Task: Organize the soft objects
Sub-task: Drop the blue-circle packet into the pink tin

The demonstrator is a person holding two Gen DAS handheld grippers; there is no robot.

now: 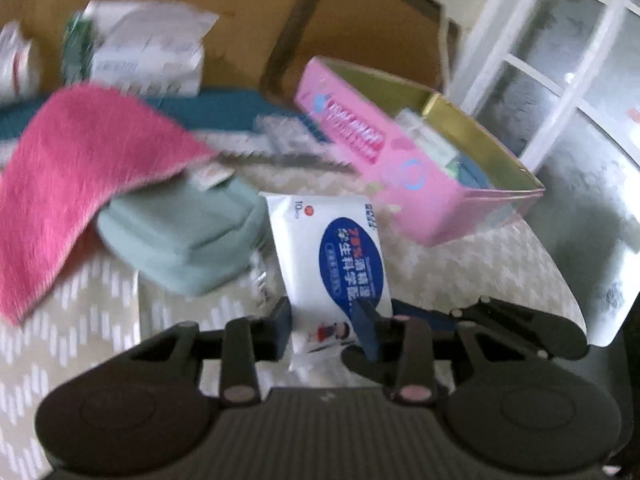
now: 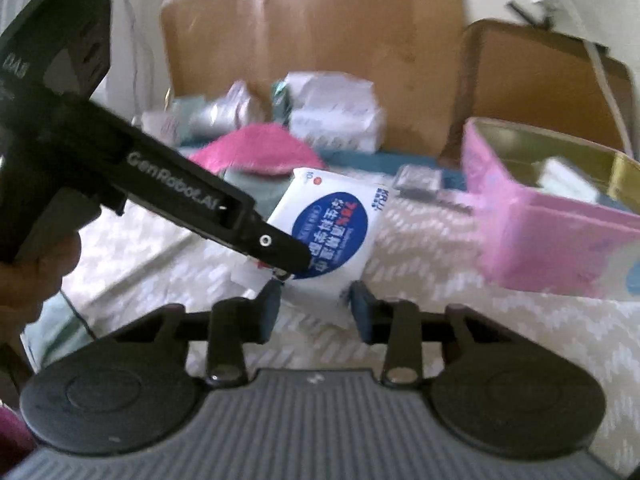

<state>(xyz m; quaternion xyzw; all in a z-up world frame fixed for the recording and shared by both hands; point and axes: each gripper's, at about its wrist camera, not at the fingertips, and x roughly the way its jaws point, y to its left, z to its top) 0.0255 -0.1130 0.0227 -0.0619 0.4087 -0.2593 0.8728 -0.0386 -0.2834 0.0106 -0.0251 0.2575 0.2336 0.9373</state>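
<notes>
My left gripper [image 1: 326, 326] is shut on a white wipes pack [image 1: 332, 248] with a blue oval label and holds it above the patterned cloth. The pack [image 2: 332, 224] and the left gripper [image 2: 288, 260] also show in the right wrist view. My right gripper [image 2: 314, 308] is open and empty, its fingers just below the pack's lower edge. A pink fluffy cloth [image 1: 76, 180] lies over a pale green pouch [image 1: 184, 236] to the left. An open pink box [image 1: 400, 160] with items inside stands to the right; it also shows in the right wrist view [image 2: 552, 232].
White packets [image 1: 144, 52] and a white bottle [image 1: 16, 60] lie at the back. A brown cardboard box [image 1: 360, 28] stands behind the pink box. A white plastic drawer unit [image 1: 560, 60] is at the right. The surface carries a beige zigzag cloth [image 1: 80, 320].
</notes>
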